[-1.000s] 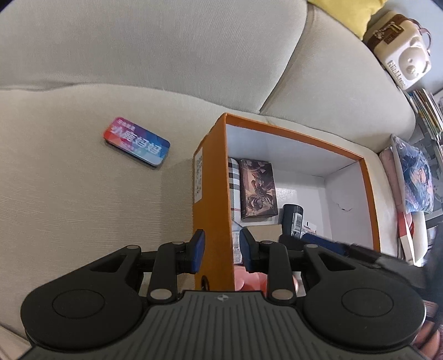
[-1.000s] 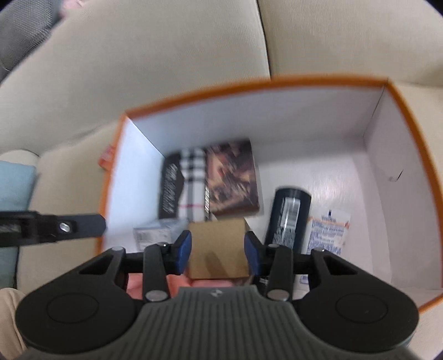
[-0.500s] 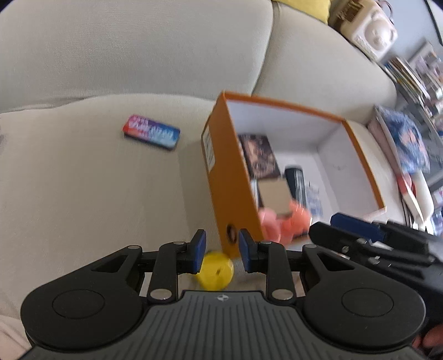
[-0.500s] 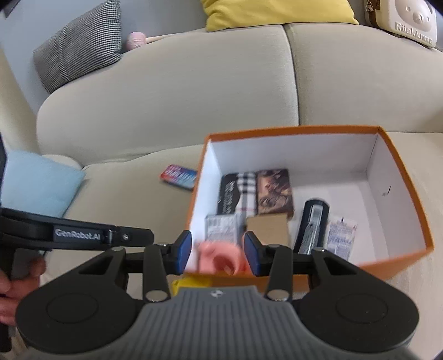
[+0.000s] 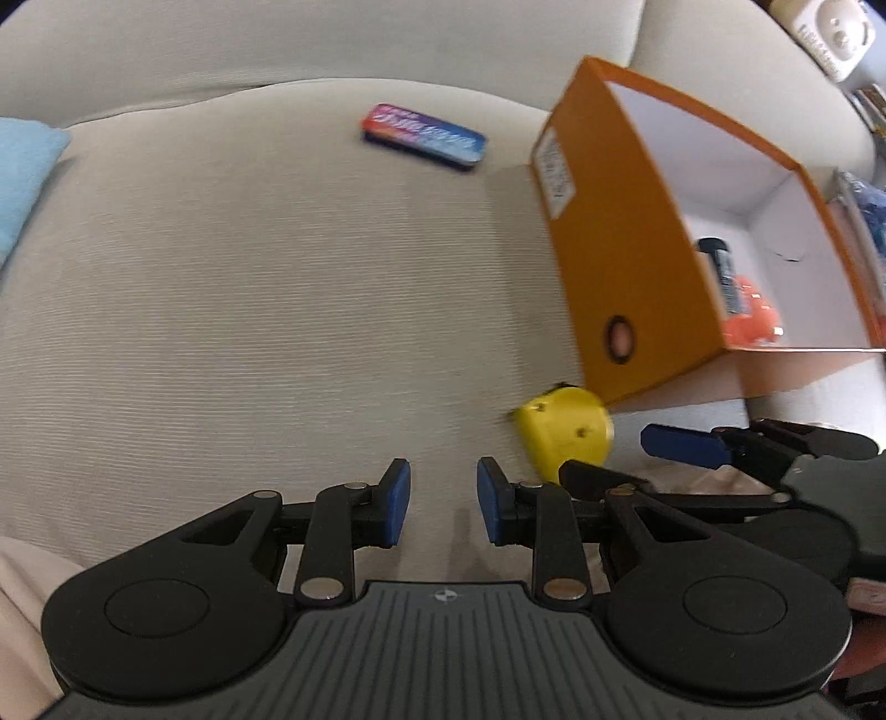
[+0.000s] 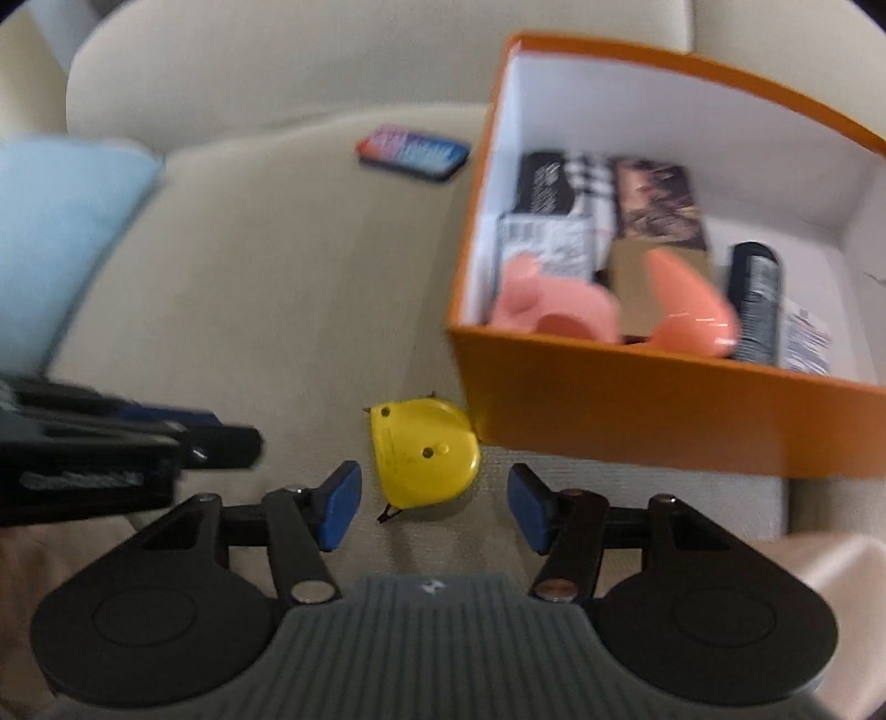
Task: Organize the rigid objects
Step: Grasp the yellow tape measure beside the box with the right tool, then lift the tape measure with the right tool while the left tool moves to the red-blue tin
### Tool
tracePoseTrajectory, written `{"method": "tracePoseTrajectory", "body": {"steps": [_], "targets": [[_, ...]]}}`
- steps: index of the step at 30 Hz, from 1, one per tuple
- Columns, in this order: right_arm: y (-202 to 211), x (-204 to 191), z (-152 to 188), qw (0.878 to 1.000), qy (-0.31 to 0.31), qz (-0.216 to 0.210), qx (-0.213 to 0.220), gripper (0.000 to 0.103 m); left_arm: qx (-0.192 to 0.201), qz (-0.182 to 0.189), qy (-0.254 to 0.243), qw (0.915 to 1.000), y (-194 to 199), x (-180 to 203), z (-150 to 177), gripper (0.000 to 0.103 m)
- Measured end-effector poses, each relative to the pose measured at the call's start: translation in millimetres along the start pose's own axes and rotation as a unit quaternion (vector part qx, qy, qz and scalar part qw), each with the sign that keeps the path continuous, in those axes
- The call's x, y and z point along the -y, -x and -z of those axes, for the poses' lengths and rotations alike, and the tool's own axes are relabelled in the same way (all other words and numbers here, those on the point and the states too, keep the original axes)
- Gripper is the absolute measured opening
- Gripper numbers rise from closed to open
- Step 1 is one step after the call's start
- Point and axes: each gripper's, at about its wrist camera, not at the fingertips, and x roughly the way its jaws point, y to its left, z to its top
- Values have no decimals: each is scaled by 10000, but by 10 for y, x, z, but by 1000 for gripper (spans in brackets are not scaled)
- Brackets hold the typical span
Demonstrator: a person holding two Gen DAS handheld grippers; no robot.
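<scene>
A yellow tape measure (image 6: 423,454) lies on the beige sofa seat, against the near left corner of the orange box (image 6: 637,410). My right gripper (image 6: 434,507) hovers just behind it. Its jaws are opening, and the tape measure sits ahead in the gap without touching either pad. In the left wrist view the tape measure (image 5: 565,437) is to the right of my left gripper (image 5: 443,501), which stands narrowly open over bare cushion with nothing between its fingers. A colourful flat tin (image 5: 423,135) lies farther back on the seat, left of the box (image 5: 609,232).
The box holds pink plastic pieces (image 6: 559,310), a brown carton (image 6: 631,288), a black can (image 6: 756,299), a plaid box and packets. A light blue cushion (image 6: 55,232) lies at the left. The sofa backrest (image 5: 332,44) rises behind. The right gripper's fingers (image 5: 681,446) show at the left wrist view's right edge.
Both grippers have drawn back from the box and come down toward the seat beside the tape measure. The right jaws have widened. The left jaws look the same.
</scene>
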Motion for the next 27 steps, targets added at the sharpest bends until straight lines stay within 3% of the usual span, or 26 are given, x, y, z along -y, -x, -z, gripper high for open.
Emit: {"method": "tracePoseTrajectory", "body": {"steps": [12, 17, 27], "targets": [[-520, -85, -223, 9989, 4, 236, -415, 61, -178, -29, 237, 9996, -152, -198, -63, 32], [-526, -224, -208, 9979, 230, 440, -420, 55, -237, -50, 329, 9992, -188, -231, -56, 32], [-343, -618, -215, 9952, 945, 101, -243, 55, -43, -154, 589, 9981, -97, -382, -92, 32]]}}
